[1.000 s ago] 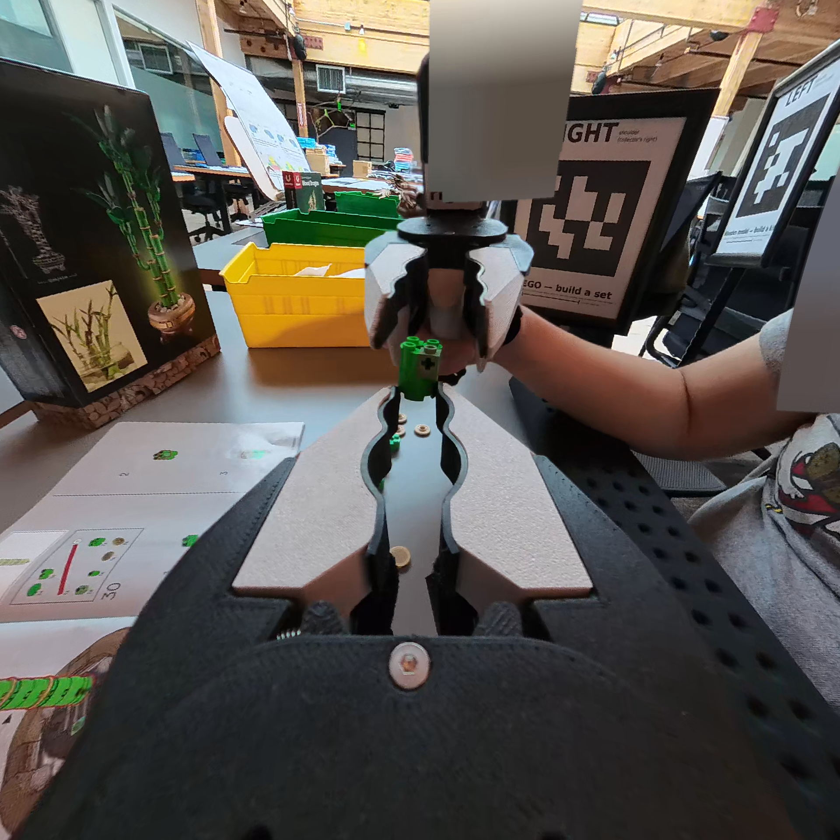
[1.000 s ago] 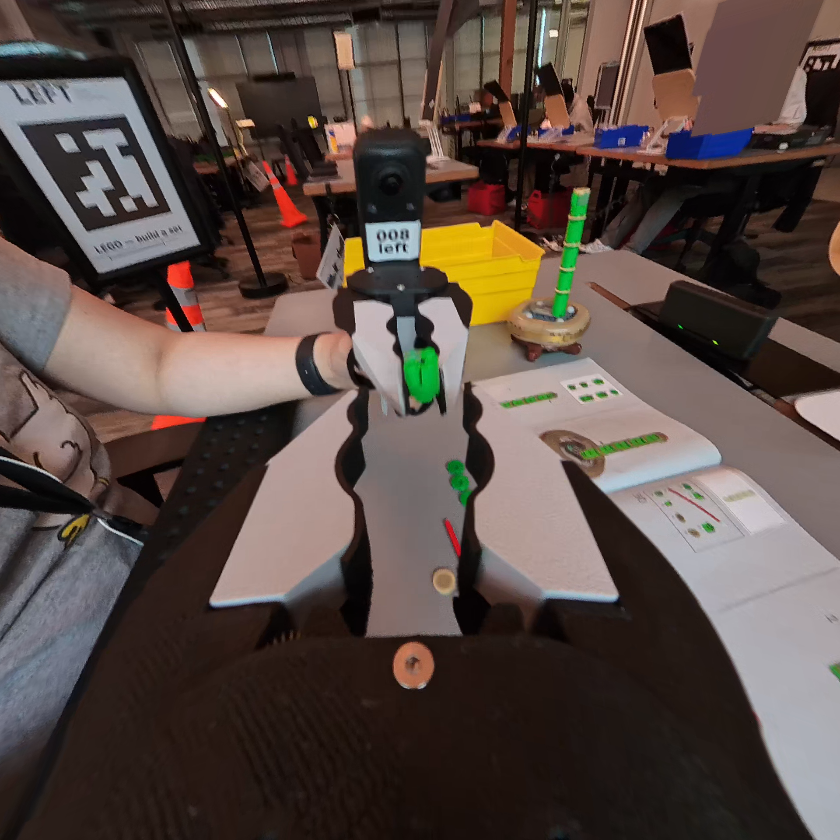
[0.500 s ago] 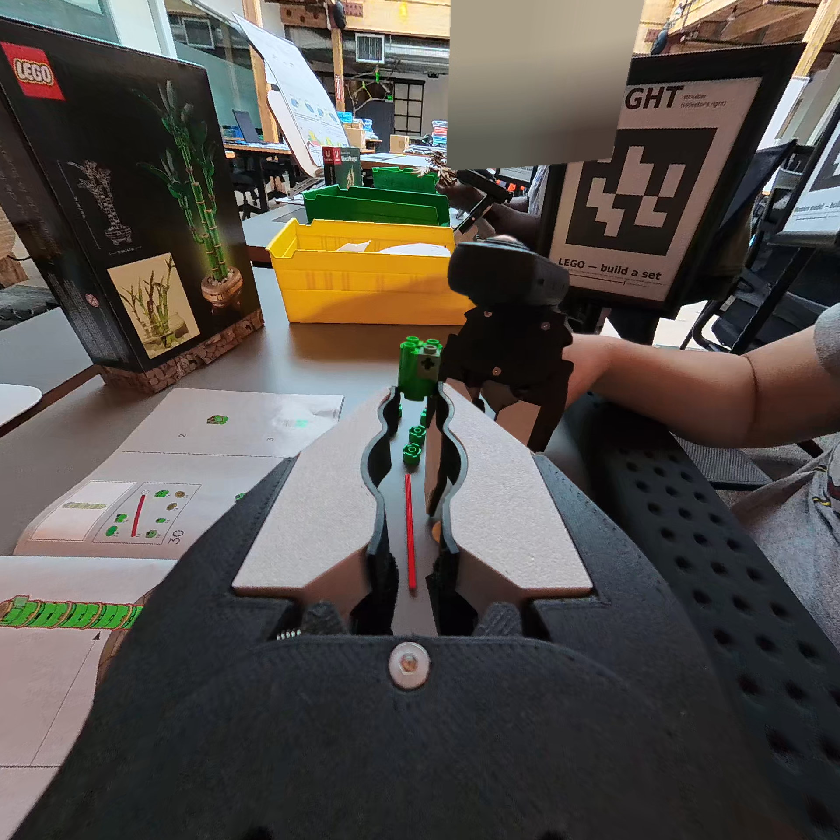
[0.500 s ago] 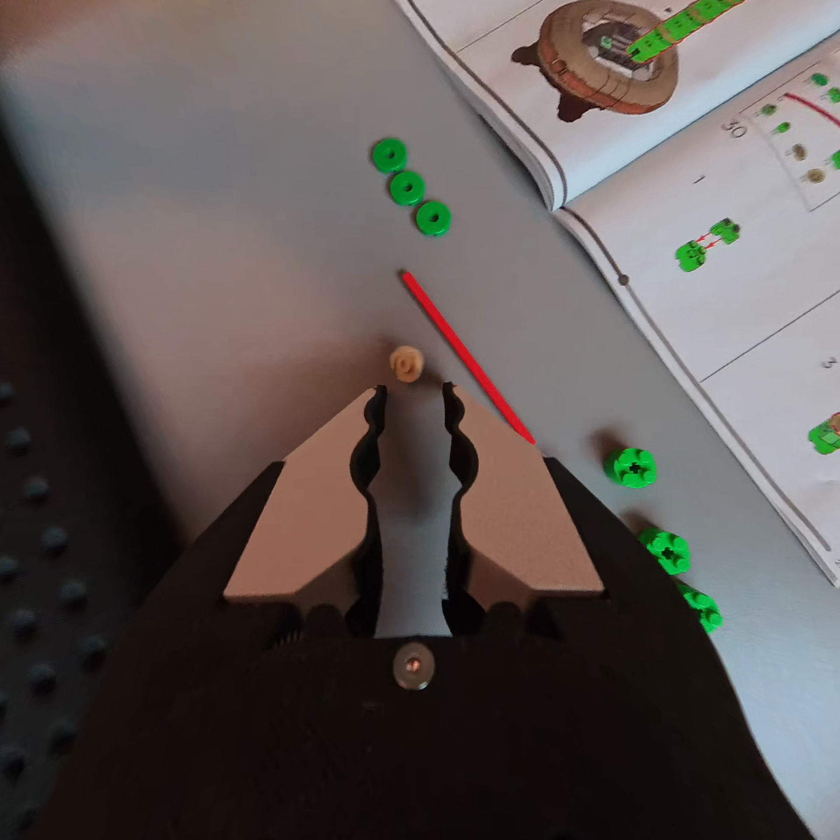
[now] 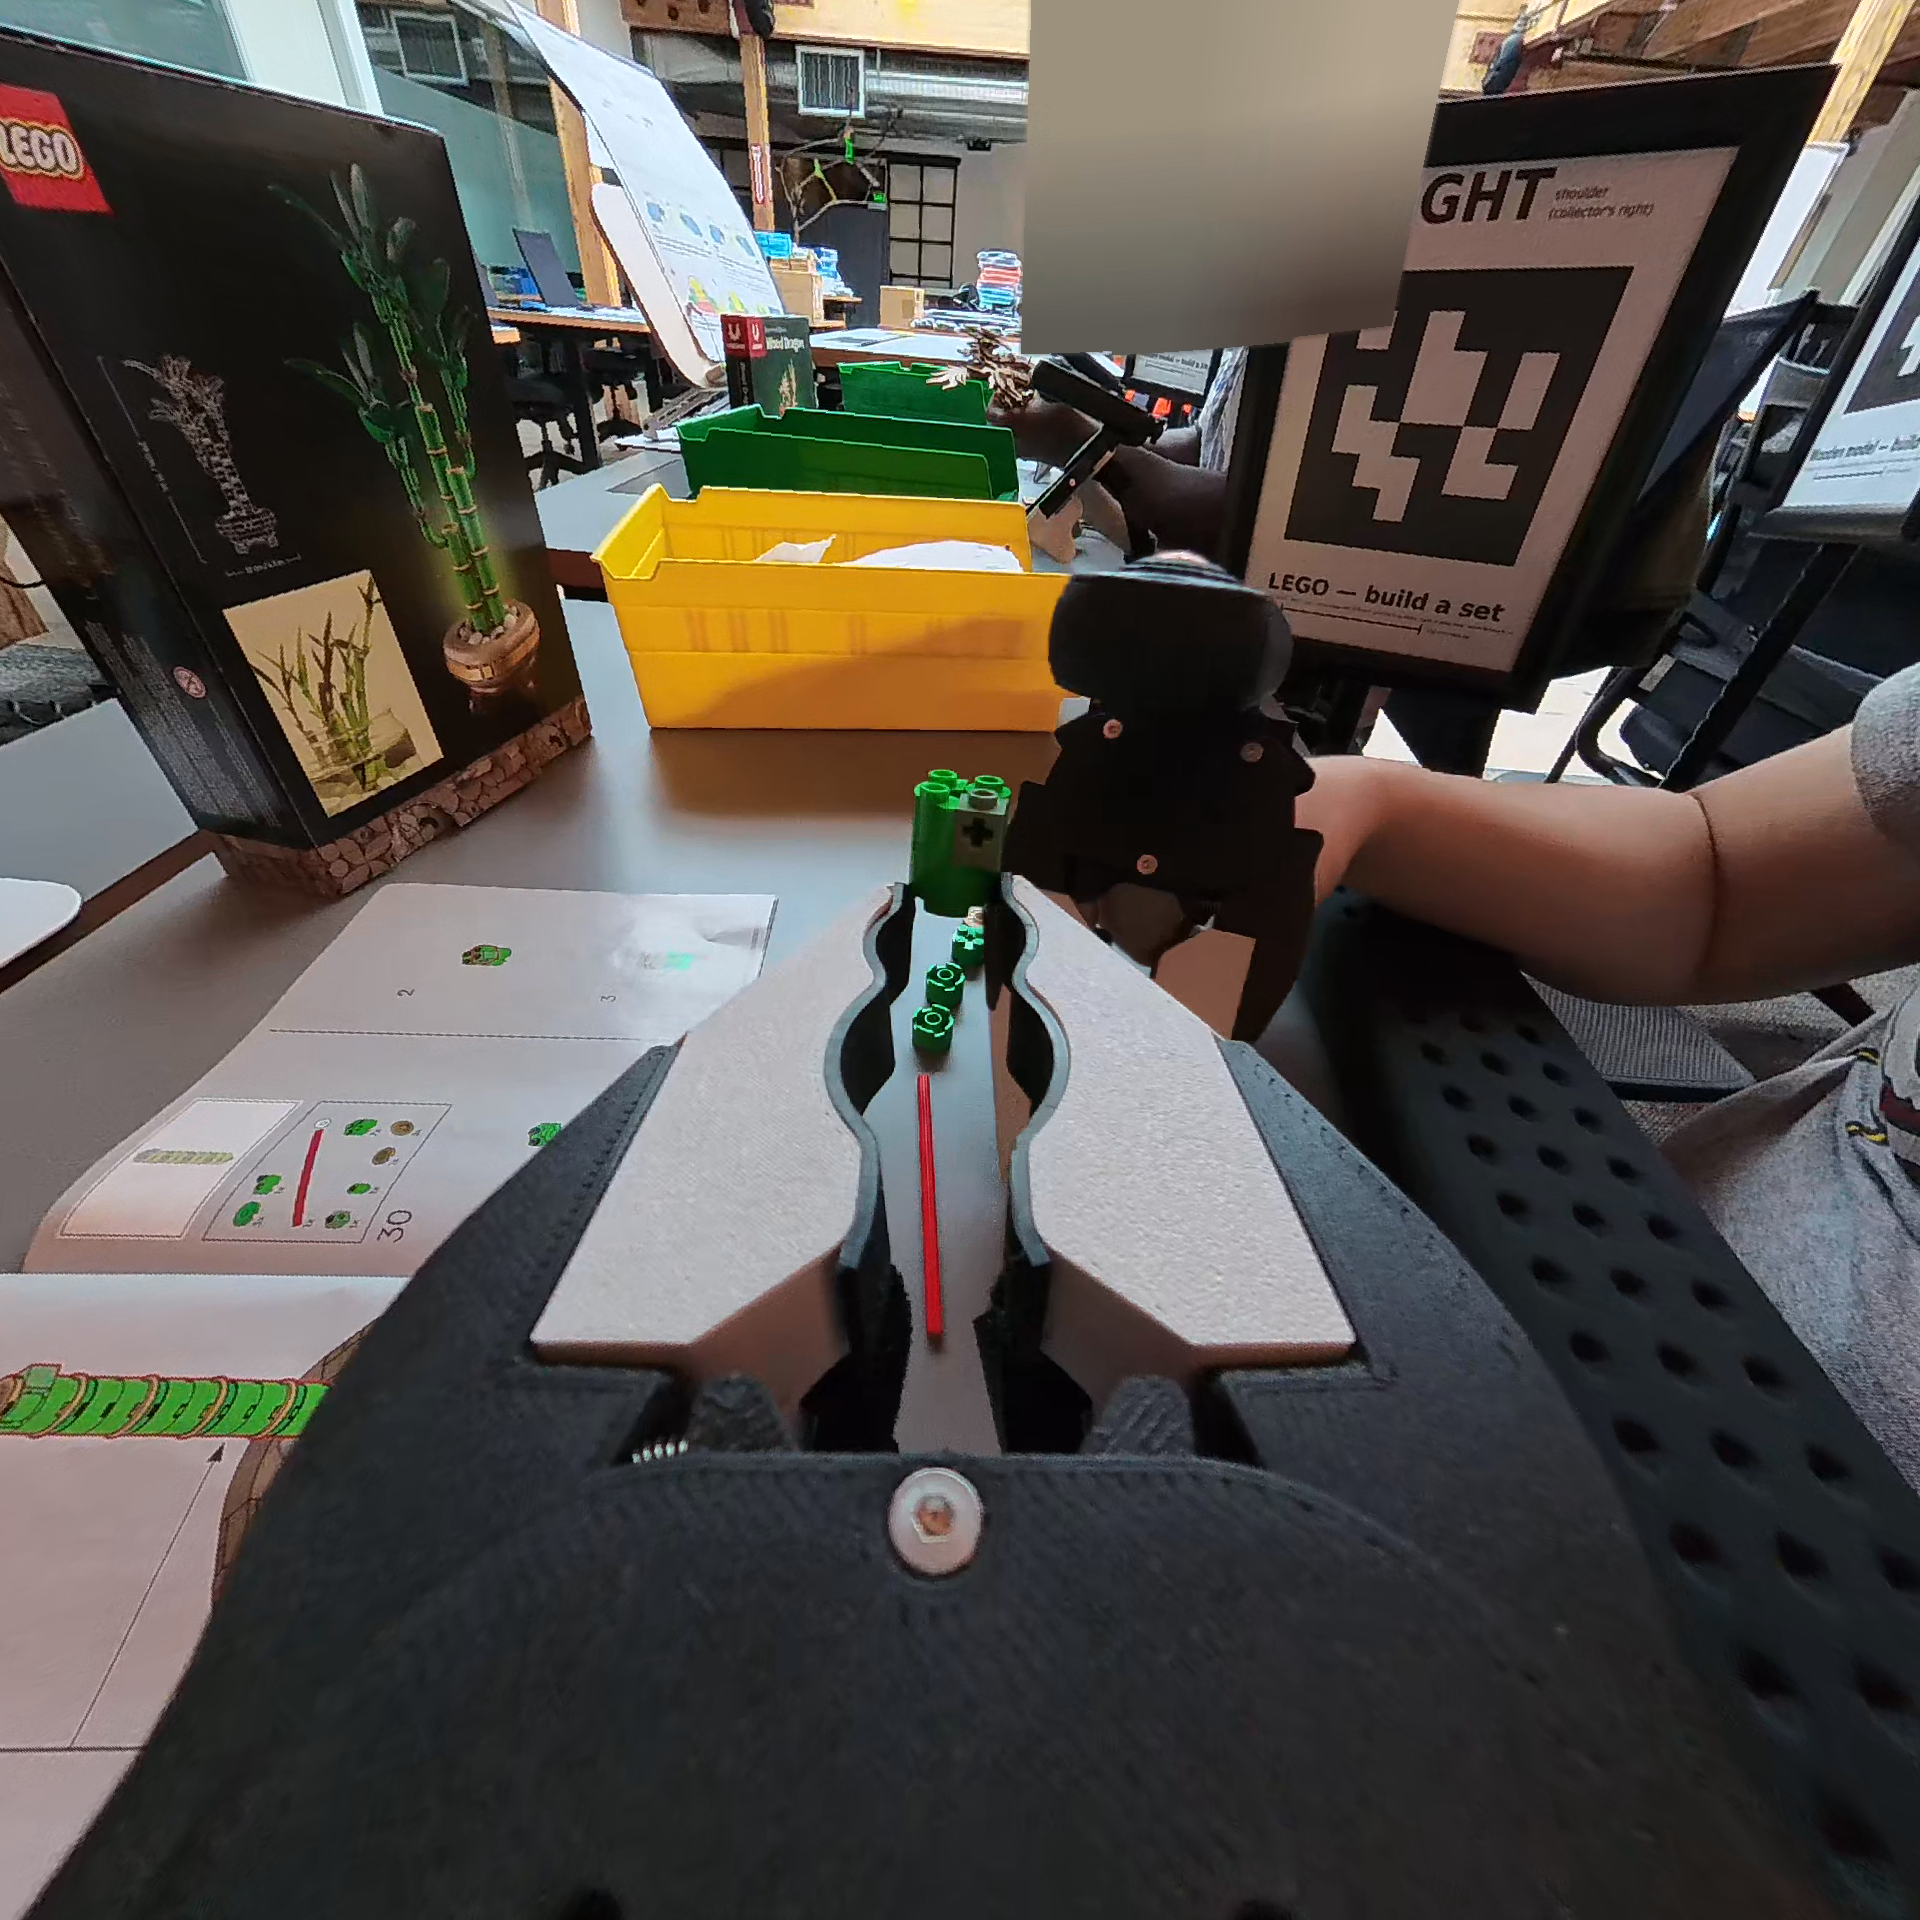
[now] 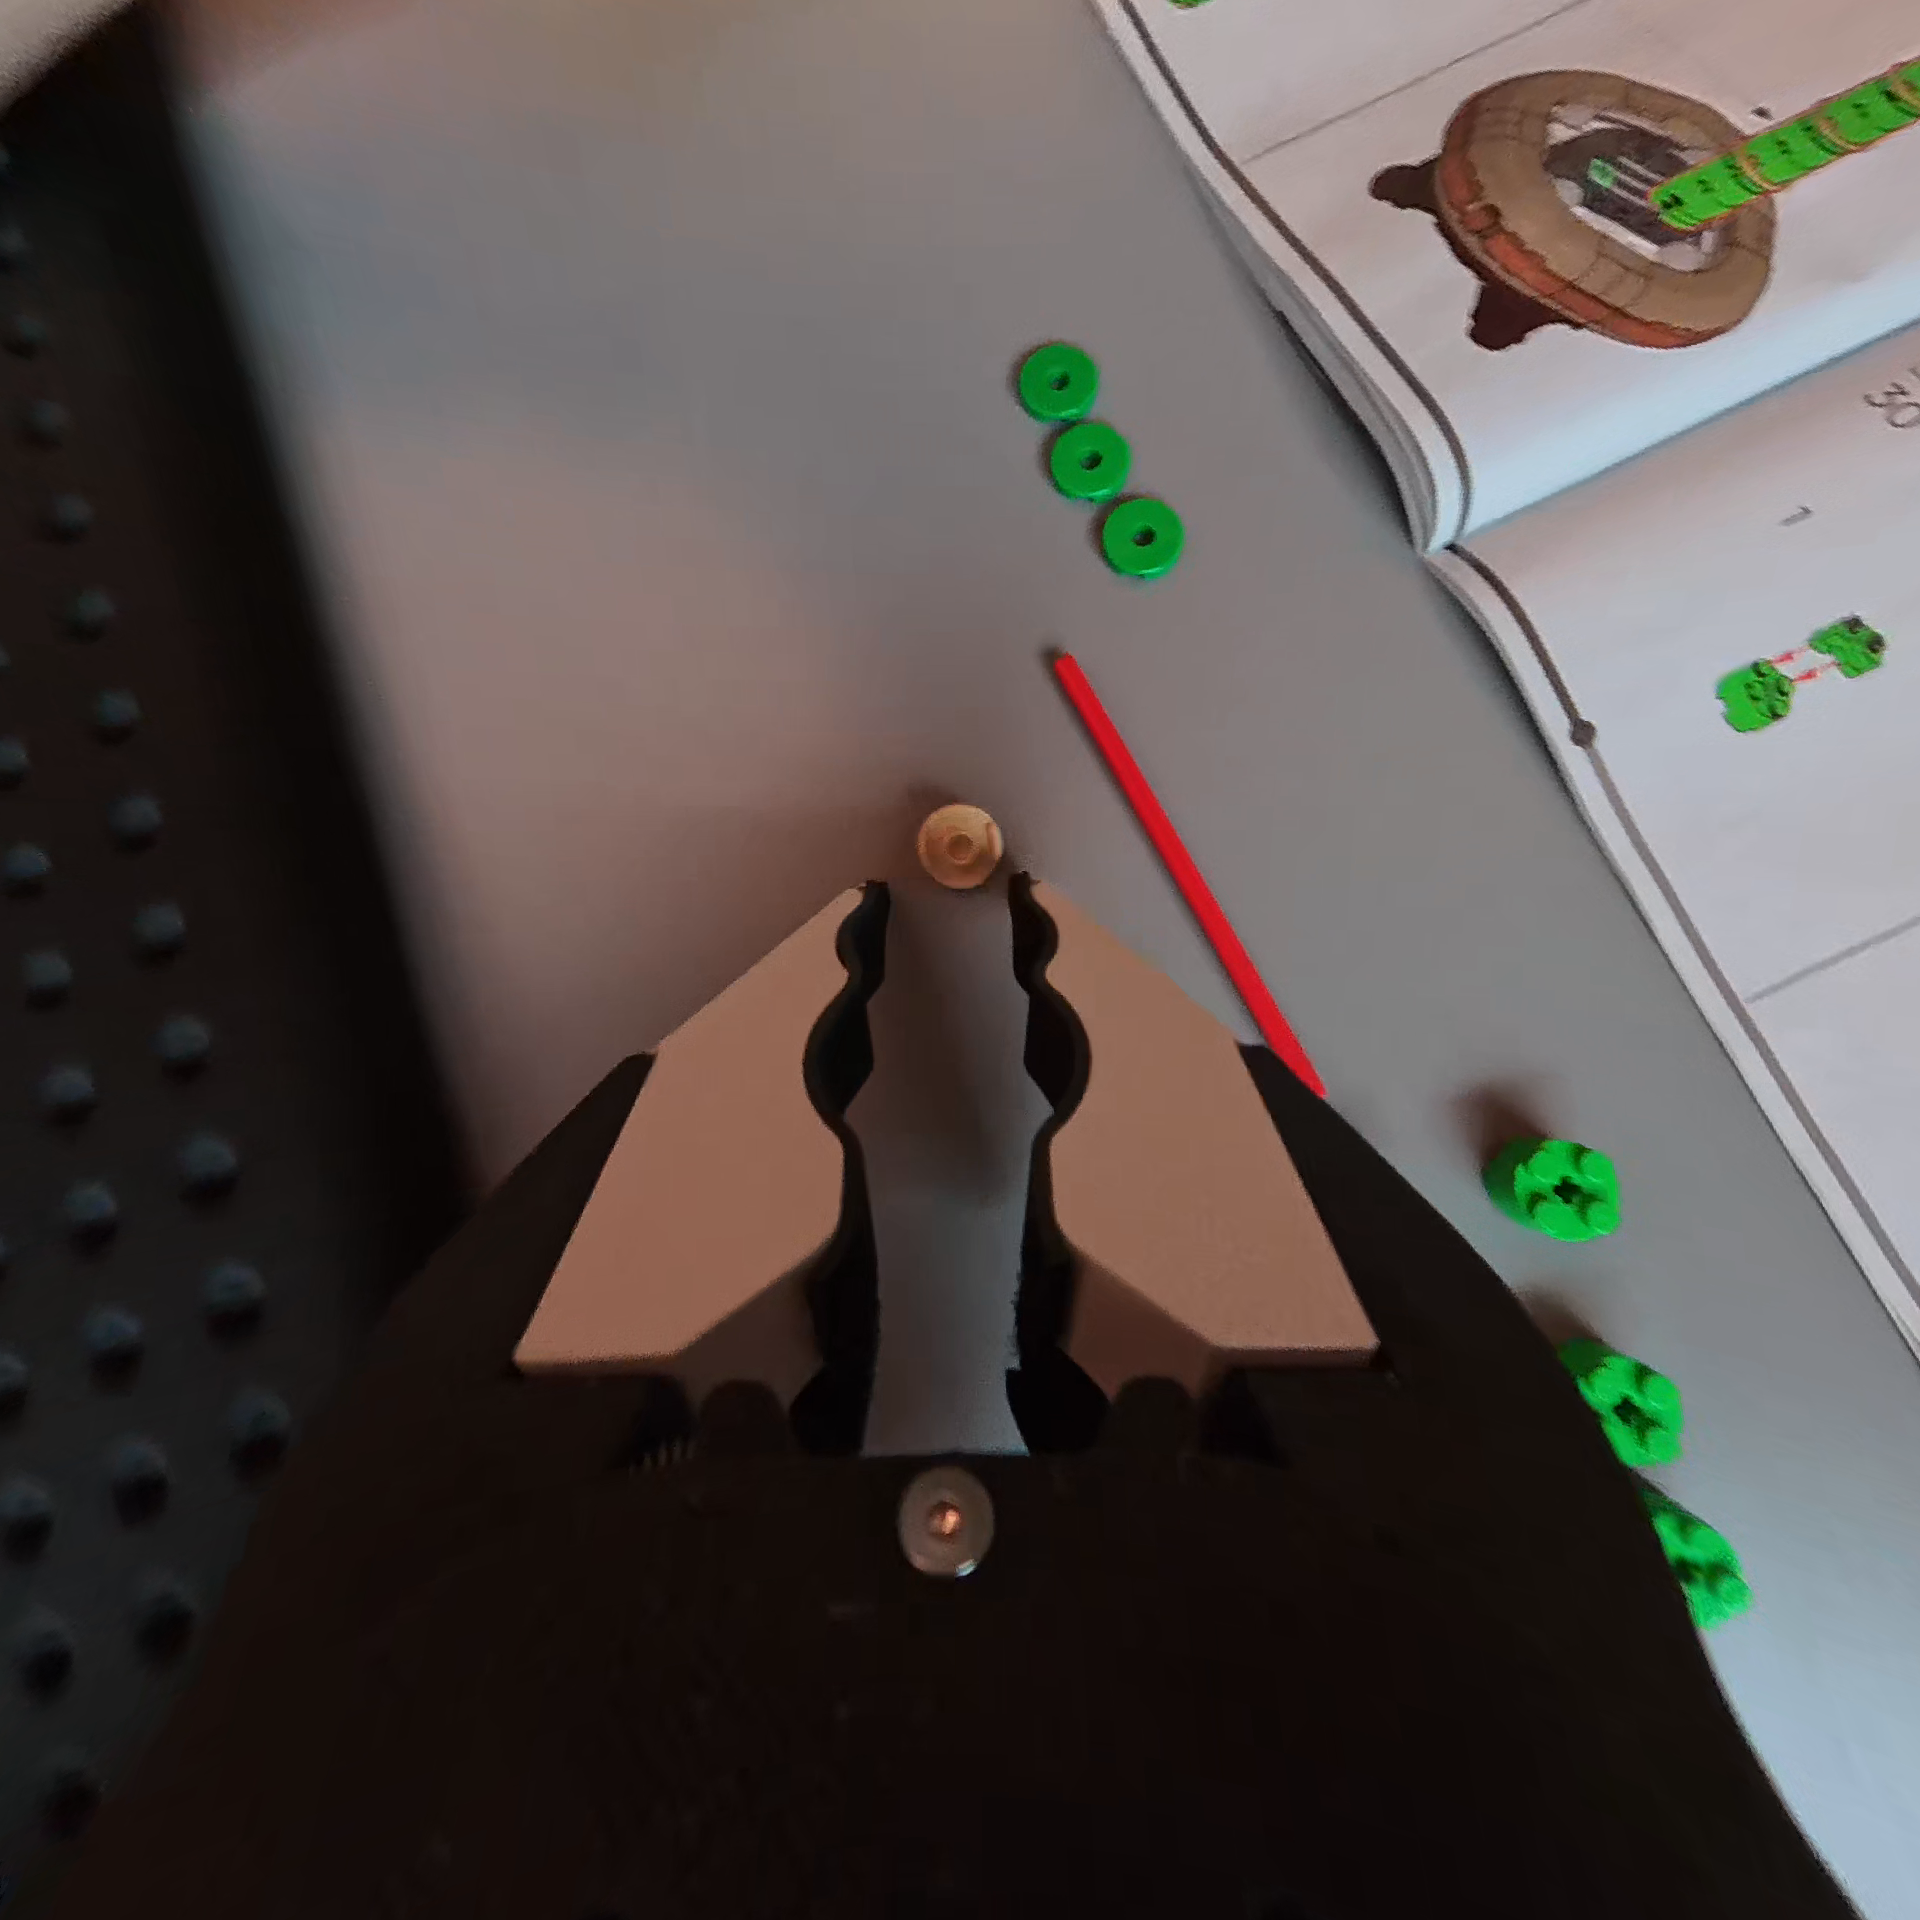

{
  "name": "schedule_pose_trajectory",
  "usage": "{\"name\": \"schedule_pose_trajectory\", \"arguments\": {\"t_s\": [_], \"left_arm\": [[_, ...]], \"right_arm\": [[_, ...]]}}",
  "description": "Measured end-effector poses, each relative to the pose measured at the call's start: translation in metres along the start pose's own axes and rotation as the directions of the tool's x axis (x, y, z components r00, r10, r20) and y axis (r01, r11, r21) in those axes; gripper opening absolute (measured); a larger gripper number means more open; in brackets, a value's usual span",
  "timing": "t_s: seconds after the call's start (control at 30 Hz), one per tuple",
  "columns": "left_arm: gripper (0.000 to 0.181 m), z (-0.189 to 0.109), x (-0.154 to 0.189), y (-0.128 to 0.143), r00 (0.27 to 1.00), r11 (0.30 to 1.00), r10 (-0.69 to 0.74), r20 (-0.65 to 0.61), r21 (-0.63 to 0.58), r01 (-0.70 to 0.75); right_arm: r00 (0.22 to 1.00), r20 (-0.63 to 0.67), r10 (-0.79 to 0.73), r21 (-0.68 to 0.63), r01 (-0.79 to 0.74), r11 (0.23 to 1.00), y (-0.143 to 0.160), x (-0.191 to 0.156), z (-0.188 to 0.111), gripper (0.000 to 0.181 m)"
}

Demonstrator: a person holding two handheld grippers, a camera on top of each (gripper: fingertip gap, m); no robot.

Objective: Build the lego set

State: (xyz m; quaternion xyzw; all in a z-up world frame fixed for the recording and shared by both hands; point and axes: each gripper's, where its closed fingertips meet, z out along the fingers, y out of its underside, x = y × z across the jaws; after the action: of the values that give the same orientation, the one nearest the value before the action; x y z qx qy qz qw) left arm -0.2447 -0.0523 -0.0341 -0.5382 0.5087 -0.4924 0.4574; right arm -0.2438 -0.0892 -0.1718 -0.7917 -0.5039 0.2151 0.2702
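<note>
My left gripper (image 5: 952, 896) is shut on a short green brick stack (image 5: 956, 840) with a grey piece on it, held upright above the table. Below it lie a red rod (image 5: 928, 1205) and small green round pieces (image 5: 938, 1003). My right gripper (image 6: 948, 888) is open and empty, pointing down at the table; it also shows in the left wrist view (image 5: 1174, 831). A tan round plate (image 6: 959, 845) lies just beyond its tips. The red rod (image 6: 1184, 873) lies to its right, three green round plates (image 6: 1091, 460) farther ahead, and green round bricks (image 6: 1553, 1188) at the right.
The open instruction booklet (image 6: 1662, 468) lies right of the parts and shows in the left wrist view (image 5: 436, 1039). A yellow bin (image 5: 831, 644), a green bin (image 5: 842, 452) and the set's box (image 5: 260, 468) stand behind. A black studded mat (image 6: 94, 831) borders the left. My hands' fingertips stand some 15 cm from each other.
My right gripper has left the green stack, tilted down to the table and come closer to the tan round plate. My left gripper still holds the green stack.
</note>
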Motion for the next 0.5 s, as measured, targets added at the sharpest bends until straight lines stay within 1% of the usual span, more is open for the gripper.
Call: {"name": "schedule_pose_trajectory", "arguments": {"t_s": [0.13,0.17,0.2,0.23,0.33,0.4,0.43,0.47,0.5], "left_arm": [[0.014,0.001,0.001,0.001,1.000,1.000,0.001,-0.005,-0.008,-0.001],[0.014,0.001,0.001,0.002,1.000,1.000,0.001,-0.007,-0.011,-0.001],[0.013,0.002,0.002,0.002,1.000,1.000,0.002,-0.008,-0.014,-0.002],[0.013,0.002,0.002,0.002,1.000,1.000,0.004,-0.008,-0.016,-0.004],[0.013,0.002,0.002,0.004,1.000,1.000,0.009,-0.007,-0.025,-0.009],[0.014,0.001,0.001,0.004,1.000,0.999,0.014,0.002,-0.031,-0.014],[0.014,0.000,-0.001,0.004,1.000,0.999,0.015,0.010,-0.034,-0.015],[0.014,-0.001,-0.003,0.005,1.000,0.999,0.014,0.020,-0.034,-0.014],[0.014,-0.002,-0.005,0.005,1.000,0.999,0.011,0.028,-0.035,-0.010]], "right_arm": [[1.000,0.000,0.003,0.013,-0.003,1.000,-0.003,-0.001,0.003,0.023],[1.000,0.001,0.006,0.016,-0.006,1.000,-0.004,-0.001,0.004,0.021],[1.000,0.003,0.003,0.016,-0.003,1.000,-0.004,-0.002,0.004,0.015],[1.000,0.003,-0.004,0.013,0.004,1.000,-0.004,-0.002,0.004,0.014],[0.997,-0.056,-0.057,0.009,0.058,0.998,-0.004,0.003,0.000,0.014],[0.974,-0.142,-0.175,0.018,0.179,0.984,-0.009,0.007,-0.008,0.015],[0.943,-0.217,-0.252,-0.002,0.257,0.966,-0.010,0.013,-0.014,0.015],[0.890,-0.305,-0.339,-0.047,0.342,0.939,-0.011,0.022,-0.023,0.015],[0.816,-0.363,-0.450,-0.119,0.438,0.891,-0.009,0.028,-0.030,0.015]]}}
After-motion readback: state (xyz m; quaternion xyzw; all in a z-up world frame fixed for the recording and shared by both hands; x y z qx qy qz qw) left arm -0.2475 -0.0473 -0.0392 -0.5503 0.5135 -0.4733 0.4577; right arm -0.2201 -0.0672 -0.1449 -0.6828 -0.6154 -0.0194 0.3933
